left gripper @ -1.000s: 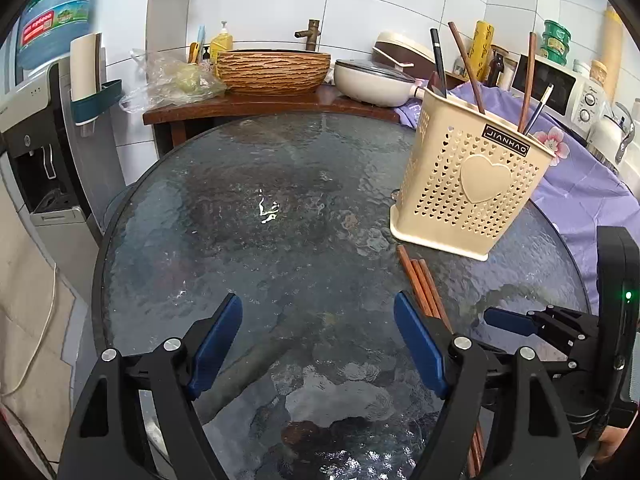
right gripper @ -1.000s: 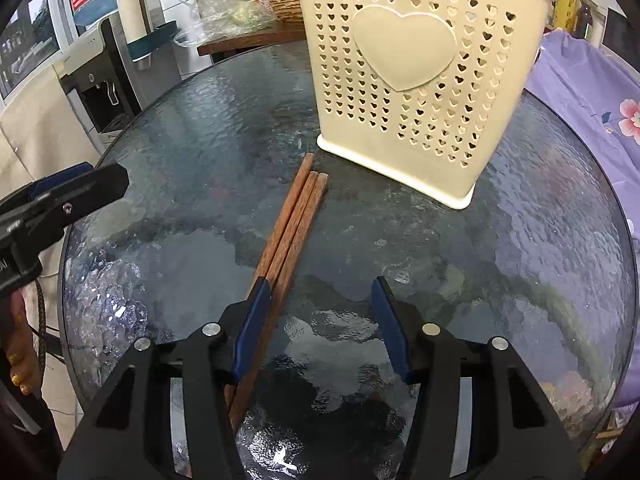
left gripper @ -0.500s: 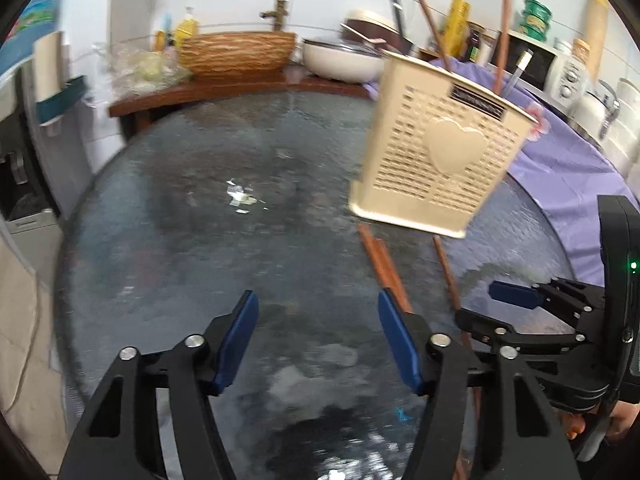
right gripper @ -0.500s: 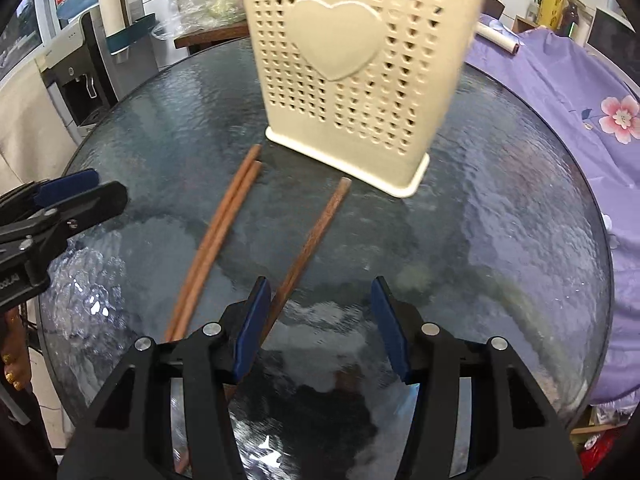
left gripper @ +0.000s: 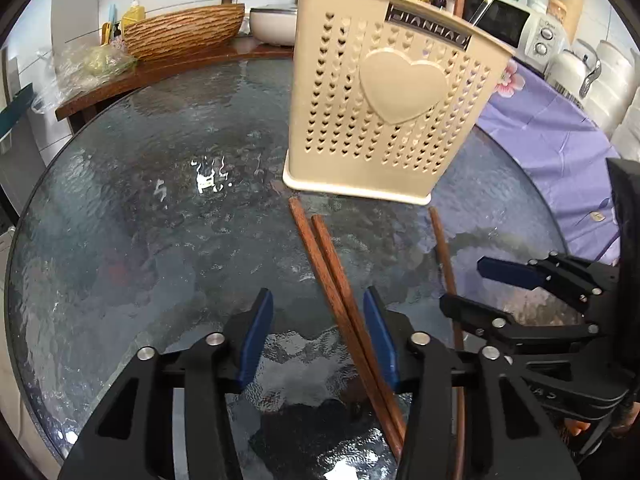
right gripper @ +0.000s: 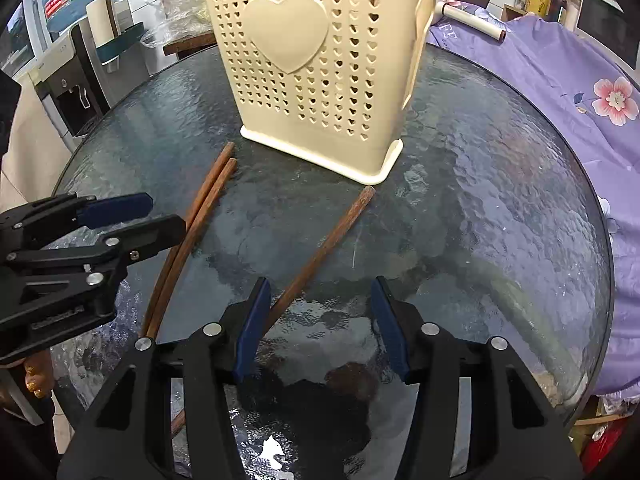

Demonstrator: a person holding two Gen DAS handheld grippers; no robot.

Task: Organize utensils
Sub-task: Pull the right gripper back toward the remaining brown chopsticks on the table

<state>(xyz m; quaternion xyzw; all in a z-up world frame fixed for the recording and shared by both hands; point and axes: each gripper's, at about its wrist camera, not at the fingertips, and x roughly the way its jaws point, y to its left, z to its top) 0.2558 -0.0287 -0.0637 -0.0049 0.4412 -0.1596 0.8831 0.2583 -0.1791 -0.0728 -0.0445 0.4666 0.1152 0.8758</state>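
Our left gripper (left gripper: 318, 336) fingers closing around two chopsticks (left gripper: 340, 300) on tabletop (left gripper: 140, 220), not pinching; right gripper (right gripper: 320, 320) fingers spread.

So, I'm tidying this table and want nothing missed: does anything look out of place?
Yes: three wooden chopsticks lie loose on the glass table in front of the cream utensil holder instead of standing in it. A touching pair lies between the closing left claw's pads; a single chopstick lies apart, angled away.
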